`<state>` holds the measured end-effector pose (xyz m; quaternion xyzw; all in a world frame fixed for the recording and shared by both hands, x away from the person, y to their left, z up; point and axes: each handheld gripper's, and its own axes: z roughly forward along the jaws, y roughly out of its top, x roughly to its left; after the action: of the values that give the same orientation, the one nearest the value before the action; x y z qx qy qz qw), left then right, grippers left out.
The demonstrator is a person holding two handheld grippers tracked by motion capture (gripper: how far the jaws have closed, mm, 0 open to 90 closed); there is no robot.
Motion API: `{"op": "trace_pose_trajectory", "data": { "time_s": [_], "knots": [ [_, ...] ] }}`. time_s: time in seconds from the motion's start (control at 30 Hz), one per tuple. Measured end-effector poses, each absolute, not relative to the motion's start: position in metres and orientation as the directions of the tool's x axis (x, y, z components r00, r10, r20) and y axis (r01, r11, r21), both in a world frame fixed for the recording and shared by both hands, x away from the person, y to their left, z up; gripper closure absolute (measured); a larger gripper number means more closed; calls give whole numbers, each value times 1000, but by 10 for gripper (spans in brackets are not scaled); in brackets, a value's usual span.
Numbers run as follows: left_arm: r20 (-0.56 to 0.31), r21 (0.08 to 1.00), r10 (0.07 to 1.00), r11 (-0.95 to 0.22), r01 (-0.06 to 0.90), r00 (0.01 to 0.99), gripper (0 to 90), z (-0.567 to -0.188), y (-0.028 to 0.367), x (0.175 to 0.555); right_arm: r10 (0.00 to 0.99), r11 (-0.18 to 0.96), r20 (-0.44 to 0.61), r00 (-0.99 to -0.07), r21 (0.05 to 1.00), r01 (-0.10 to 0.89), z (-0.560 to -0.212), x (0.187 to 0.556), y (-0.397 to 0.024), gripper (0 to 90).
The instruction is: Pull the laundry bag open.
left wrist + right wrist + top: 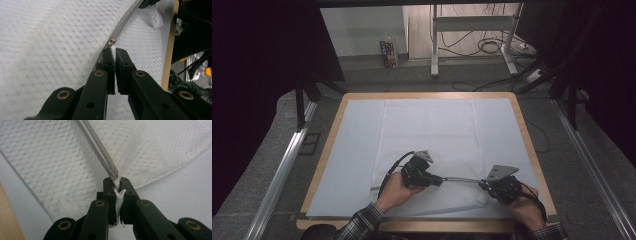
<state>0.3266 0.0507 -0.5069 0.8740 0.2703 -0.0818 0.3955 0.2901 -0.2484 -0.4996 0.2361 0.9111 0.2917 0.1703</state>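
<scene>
Work in hand: you are working the zipper (460, 179) of a white mesh bag (427, 145) that lies flat on the pale sheet over the table (532, 145).
Bag position: it sits on the near half of the table, its zipped edge lifted and stretched taut between your hands.
Left tongs (114, 51): pressed together on the white pull tab (113, 50), just behind the metal slider (112, 41).
Right tongs (116, 181): clamped on the bunched fabric at the zipper's end (118, 195), anchoring it.
Progress: I judge the slide partly run; the teeth between the tongs look closed, though which way the slider is meant to go I cannot tell.
Left to do: finish the run and let go.
Writing: none readable on the bag or the tongs.
</scene>
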Motion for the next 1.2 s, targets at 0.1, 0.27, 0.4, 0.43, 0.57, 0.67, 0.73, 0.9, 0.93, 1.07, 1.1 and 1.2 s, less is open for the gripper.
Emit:
{"op": "trace_pose_trajectory", "data": {
  "time_s": [0.1,0.27,0.4,0.43,0.57,0.67,0.73,0.9,0.93,1.07,1.1,1.2],
  "knots": [
    [-361,648,411,-535,542,837,874,-507,55,325,531,718,-174,-829,612,331,-500,290,-248,843],
    [-359,648,421,-530,547,833,874,-507,60,323,532,715,-170,-829,614,333,-500,290,-248,844],
    [-361,649,427,-523,552,829,873,-507,64,323,530,717,-172,-830,613,331,-499,290,-248,843],
    [-359,650,427,-523,551,830,874,-507,65,322,530,719,-176,-829,611,330,-499,290,-248,843],
    [-362,650,435,-516,558,825,874,-507,69,321,531,717,-172,-830,614,331,-499,290,-248,843],
    [-362,650,442,-511,562,821,874,-506,73,321,528,722,-178,-831,609,328,-500,290,-248,843],
    [-366,653,441,-506,564,819,873,-506,75,320,530,716,-168,-831,614,333,-500,290,-248,843],
    [-365,654,440,-506,563,820,873,-505,77,319,528,725,-163,-833,598,342,-502,290,-246,837],
    [-367,654,440,-505,564,820,873,-505,78,319,530,723,-156,-834,596,348,-502,291,-245,836],
    [-370,655,442,-499,567,817,873,-505,80,318,531,721,-127,-838,587,368,-504,291,-245,835],
    [-370,655,442,-500,567,817,873,-505,81,318,530,721,-121,-839,586,371,-504,292,-244,835],
    [-373,654,441,-499,568,816,873,-504,82,317,531,715,-101,-841,586,380,-504,292,-244,835]
  ]
}}
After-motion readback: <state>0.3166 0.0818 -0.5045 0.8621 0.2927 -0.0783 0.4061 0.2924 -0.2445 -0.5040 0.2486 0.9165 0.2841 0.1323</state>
